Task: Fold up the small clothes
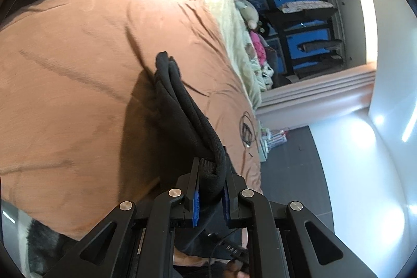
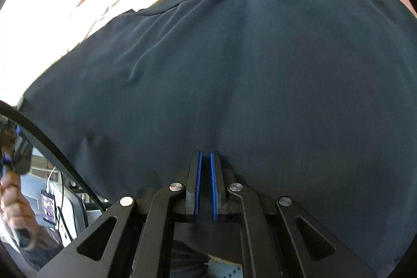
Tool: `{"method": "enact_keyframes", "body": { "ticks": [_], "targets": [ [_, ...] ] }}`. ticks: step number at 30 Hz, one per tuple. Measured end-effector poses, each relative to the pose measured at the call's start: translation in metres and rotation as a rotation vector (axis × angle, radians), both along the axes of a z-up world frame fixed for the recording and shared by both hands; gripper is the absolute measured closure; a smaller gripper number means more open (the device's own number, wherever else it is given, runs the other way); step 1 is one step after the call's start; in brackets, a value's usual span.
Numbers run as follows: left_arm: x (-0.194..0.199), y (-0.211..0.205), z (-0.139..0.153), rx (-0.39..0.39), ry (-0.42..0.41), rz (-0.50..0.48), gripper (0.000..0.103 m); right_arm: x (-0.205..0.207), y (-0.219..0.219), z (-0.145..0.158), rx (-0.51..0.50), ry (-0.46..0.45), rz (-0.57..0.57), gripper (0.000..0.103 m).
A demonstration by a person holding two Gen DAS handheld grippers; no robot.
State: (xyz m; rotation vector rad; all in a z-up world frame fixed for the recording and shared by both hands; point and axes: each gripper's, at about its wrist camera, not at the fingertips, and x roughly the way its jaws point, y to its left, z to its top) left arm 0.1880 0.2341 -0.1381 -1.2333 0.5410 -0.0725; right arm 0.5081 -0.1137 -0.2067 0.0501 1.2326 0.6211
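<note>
A: Your left gripper (image 1: 211, 180) is clamped on a bunched edge of the black garment (image 1: 179, 106), lifted over the bed (image 1: 78, 69).

B: And my right gripper (image 2: 206, 184)?

A: Nearly closed, apparently holding nothing, poised over the dark cloth (image 2: 234, 69) spread flat. It's soft, light and floppy, so pinch hems or corners. I see no containers.

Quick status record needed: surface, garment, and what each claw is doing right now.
surface: brown bedspread
garment: dark garment, spread flat in the right wrist view
left claw: shut on a bunched black fabric edge, lifted above the bedspread
right claw: pads nearly together, nothing visible between them, low over the garment
same garment in both views: cannot tell
</note>
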Motion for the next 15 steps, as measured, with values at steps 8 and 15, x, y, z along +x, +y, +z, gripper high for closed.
{"method": "enact_keyframes", "body": {
  "ticks": [8,15],
  "targets": [
    [0.021,-0.014,0.024,0.037,-0.039,-0.069,0.09,-0.02,-0.013,0.003,0.001,-0.046,0.023,0.101],
    [0.037,-0.028,0.038,0.059,-0.066,-0.125,0.09,-0.027,-0.017,-0.004,0.032,-0.009,0.043,0.101]
  ]
}}
